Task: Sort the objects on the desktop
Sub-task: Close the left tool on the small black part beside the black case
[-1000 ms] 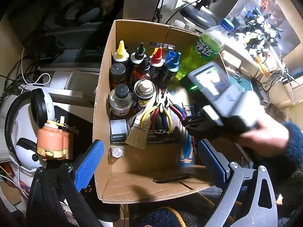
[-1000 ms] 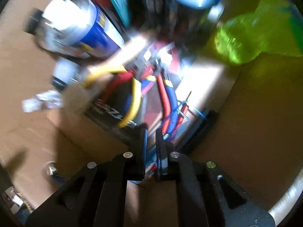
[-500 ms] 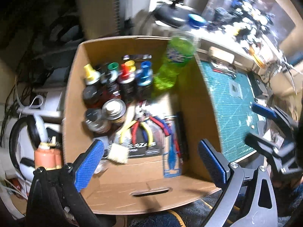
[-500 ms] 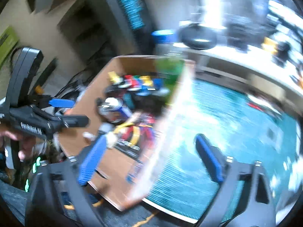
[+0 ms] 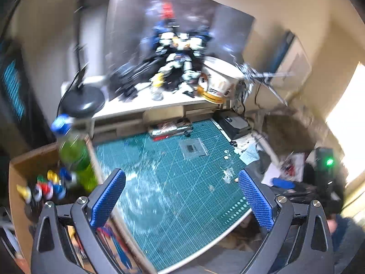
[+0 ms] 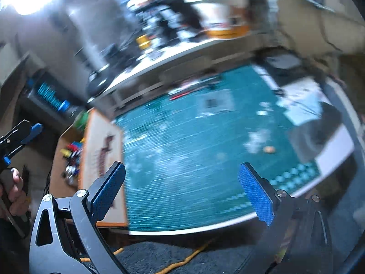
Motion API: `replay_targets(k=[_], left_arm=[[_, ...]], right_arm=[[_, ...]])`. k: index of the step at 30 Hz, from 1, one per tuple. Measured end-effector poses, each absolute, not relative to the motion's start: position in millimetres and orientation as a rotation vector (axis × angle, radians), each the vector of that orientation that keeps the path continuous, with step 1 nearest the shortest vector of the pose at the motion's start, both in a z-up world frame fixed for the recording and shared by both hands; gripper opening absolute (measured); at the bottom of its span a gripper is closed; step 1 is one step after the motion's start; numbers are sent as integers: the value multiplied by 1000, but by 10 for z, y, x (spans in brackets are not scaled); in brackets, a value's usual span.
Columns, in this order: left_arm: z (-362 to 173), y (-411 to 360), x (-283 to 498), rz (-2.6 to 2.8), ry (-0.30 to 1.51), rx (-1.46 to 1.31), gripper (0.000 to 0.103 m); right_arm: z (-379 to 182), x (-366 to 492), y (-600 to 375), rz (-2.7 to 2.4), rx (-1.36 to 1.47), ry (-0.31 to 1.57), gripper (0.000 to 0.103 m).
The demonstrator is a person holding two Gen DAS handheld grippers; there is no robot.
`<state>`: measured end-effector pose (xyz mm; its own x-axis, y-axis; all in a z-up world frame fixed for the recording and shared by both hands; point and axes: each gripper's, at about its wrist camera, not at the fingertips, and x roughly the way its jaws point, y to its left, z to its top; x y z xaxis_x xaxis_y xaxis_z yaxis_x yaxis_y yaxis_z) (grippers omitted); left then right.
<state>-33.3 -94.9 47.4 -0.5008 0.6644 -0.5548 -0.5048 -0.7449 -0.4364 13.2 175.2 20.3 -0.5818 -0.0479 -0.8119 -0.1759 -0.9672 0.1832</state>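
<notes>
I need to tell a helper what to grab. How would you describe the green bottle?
Find the teal cutting mat, then the cardboard box at its left edge. The green bottle stands in the box's corner nearest the mat, taller than the small coloured-cap bottles beside it, with a blue cap.
</notes>
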Motion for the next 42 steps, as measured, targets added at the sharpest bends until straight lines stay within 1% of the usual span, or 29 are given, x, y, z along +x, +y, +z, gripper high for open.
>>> replay_targets(k=[2, 4, 6, 8, 11, 14, 16, 19, 22, 26, 28, 29, 31, 32, 36, 38, 39, 40, 42], left_arm=[[570, -674, -293, 2266, -222, -924, 100], [631, -398, -268, 2261, -202, -914, 100], [598, -147, -255, 2264, -265, -892, 100], [520, 152, -254, 2255, -354, -863, 100], [178, 679, -299, 2255, -539, -774, 100], [-261, 1481, -515, 2263, -625, -871, 99], [-444, 2054, -648, 2268, -611, -899, 99], [-537, 2844, -779, 2334, -460, -888, 99], [-602, 3503, -906, 2406, -290, -871, 99], [-810, 3820, -1129, 2348, -403, -956, 99], [-926, 3891, -1196, 2324, -422, -1014, 89], [-989, 3927, -1233, 2313, -422, -1052, 89], [-1071, 3972, -1285, 2298, -430, -1101, 79], [-1077, 3972, -1293, 2295, -441, -1103, 78], [-1081, 3961, -1368, 2246, -473, -1170, 65], [-1088, 3952, -1404, 2248, -462, -1219, 38], [-1086, 3948, -1417, 2250, -452, -1230, 30], [-1073, 3931, -1417, 2252, -445, -1215, 27], [-1064, 3934, -1406, 2249, -412, -1198, 27]], right_arm=[[202, 215, 1986, 2670, -1346, 347, 99], [197, 271, 2257, 2651, -1287, 291, 99], [153, 266, 2607, 2641, -1276, 260, 99], [98, 250, 2983, 2637, -1298, 287, 99], [43, 238, 3554, 2616, -1332, 328, 99], [17, 301, 4114, 2591, -1376, 340, 99], [5, 354, 4437, 2580, -1395, 337, 99], [-74, 514, 4852, 2515, -1444, 332, 99], [-148, 777, 5211, 2444, -1454, 374, 99], [-188, 1129, 5542, 2363, -1438, 411, 99], [-228, 1290, 5689, 2316, -1441, 431, 99], [-255, 1361, 5756, 2295, -1438, 446, 99], [-291, 1465, 5863, 2272, -1425, 483, 99], [-301, 1498, 5905, 2266, -1422, 495, 99], [-348, 1514, 5985, 2264, -1433, 517, 99], [-365, 1459, 5987, 2279, -1446, 520, 99], [-368, 1421, 5976, 2292, -1452, 518, 99], [-365, 1386, 5961, 2307, -1456, 513, 99], [-361, 1326, 5930, 2331, -1464, 500, 99]])
